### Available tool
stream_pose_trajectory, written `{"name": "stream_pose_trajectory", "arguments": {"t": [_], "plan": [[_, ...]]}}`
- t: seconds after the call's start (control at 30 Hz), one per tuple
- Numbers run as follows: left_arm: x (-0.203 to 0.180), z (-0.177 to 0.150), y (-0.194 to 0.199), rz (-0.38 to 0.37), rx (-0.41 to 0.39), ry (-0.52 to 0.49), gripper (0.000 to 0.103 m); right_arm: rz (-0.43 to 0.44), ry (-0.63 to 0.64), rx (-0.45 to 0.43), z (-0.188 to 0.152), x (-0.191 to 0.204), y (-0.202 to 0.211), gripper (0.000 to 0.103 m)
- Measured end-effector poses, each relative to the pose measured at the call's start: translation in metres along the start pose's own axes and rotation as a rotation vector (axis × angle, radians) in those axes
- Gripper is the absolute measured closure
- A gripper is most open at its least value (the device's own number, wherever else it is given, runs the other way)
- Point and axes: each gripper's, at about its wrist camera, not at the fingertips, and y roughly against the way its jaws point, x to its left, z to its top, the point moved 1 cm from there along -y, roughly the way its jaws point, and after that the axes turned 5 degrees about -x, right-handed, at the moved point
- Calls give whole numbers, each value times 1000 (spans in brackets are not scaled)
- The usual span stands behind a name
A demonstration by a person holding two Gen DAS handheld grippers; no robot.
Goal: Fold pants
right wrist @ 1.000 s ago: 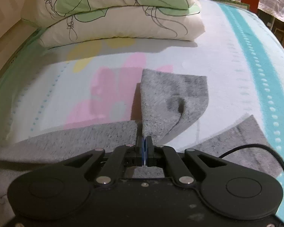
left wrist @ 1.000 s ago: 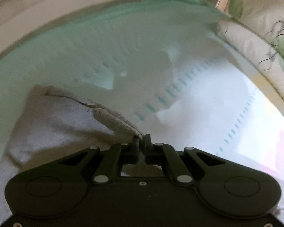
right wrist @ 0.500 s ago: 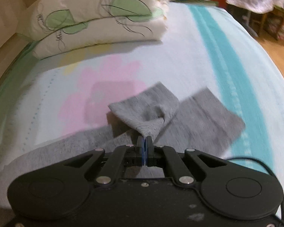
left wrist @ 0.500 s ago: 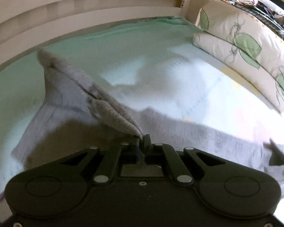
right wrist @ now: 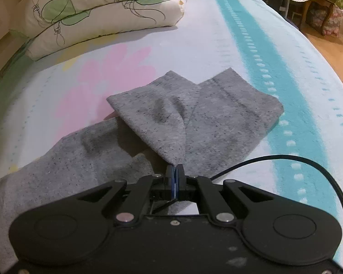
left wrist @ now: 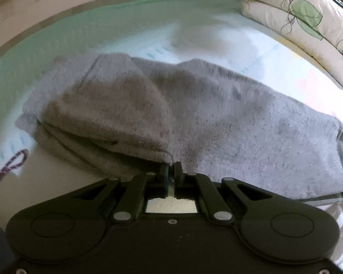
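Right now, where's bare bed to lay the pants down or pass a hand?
Free: sheet between the pillows and the pants, and the teal stripe beyond the leg ends. Crowded: near side, where left gripper and right gripper pinch the fabric, with a cable.

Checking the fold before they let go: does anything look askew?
Yes. In the right wrist view the top pant leg sits angled off the lower leg, cuffs splayed apart. Both the right gripper and left gripper pinch the pants.
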Motion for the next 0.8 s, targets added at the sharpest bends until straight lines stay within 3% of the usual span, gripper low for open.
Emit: {"name": "stream_pose_trajectory", "arguments": {"t": [0.43,0.67,0.73,0.8], "plan": [[-4,-7,-11,20,72,-51,98,-38,-25,23,-8,-12,-12,102],[0,-10,-4,-23,124,-12,103,-64,-38,22,-8,-15,-10,102],[6,-6,3,-46,123,19,99,-68,-43,32,-8,-15,-12,102],[15,6,11,-33,99,44,88,-70,-35,37,-10,-14,-13,102]]}}
